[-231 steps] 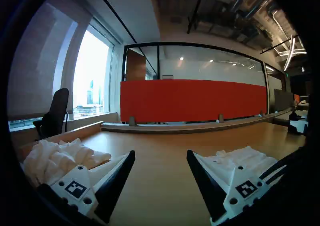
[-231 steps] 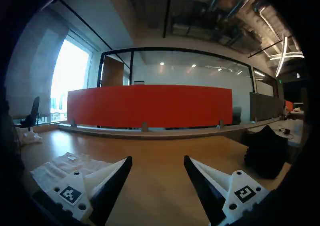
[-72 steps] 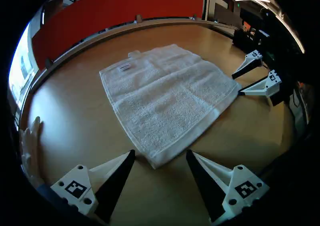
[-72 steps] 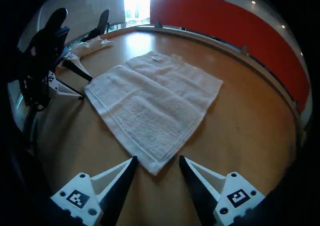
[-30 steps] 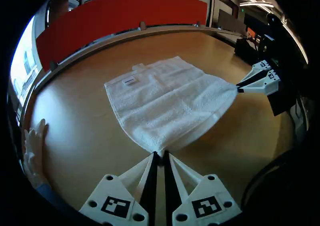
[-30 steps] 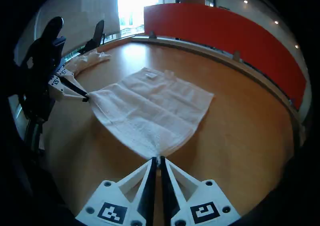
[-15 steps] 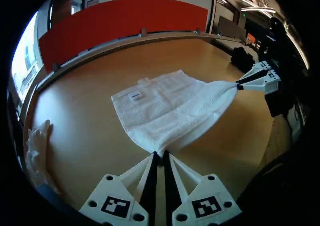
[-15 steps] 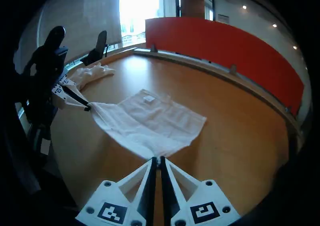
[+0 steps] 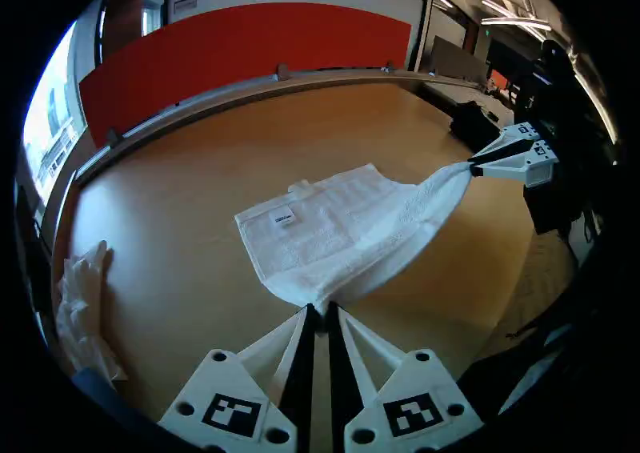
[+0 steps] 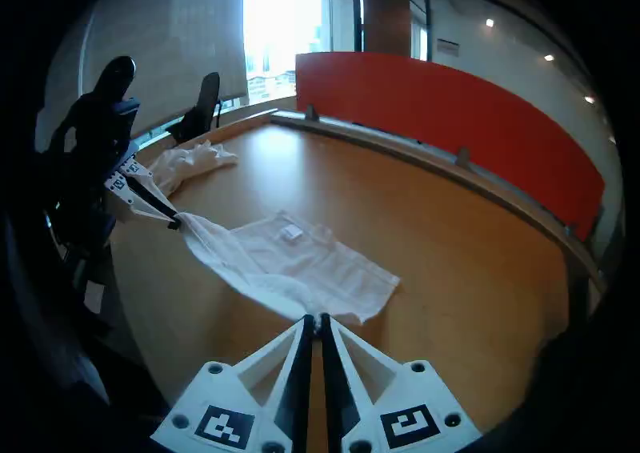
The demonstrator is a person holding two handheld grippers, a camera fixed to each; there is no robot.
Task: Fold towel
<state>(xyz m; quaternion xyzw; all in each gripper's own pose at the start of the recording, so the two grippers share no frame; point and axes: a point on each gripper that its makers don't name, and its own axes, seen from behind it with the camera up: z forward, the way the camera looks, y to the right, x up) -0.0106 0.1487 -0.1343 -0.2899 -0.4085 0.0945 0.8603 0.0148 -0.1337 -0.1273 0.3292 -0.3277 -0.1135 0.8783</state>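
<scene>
Left gripper [image 9: 318,305] and right gripper [image 10: 314,317] each pinch a near corner of the towel [image 9: 344,229] clear of the table [image 9: 184,181]: the first fold looks under way, and next both corners should travel evenly to the far edge.

I see bare desk [image 9: 184,173] open beyond the towel [image 9: 336,225] up to the red divider [image 9: 240,45]; a crumpled cloth [image 9: 80,309] crowds the left edge, a black bag [image 9: 474,123] the far right.

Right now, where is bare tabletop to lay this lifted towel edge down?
Bare table runs from the towel's far edge to the red divider. Crowded: crumpled cloth at the window side, black object opposite.
</scene>
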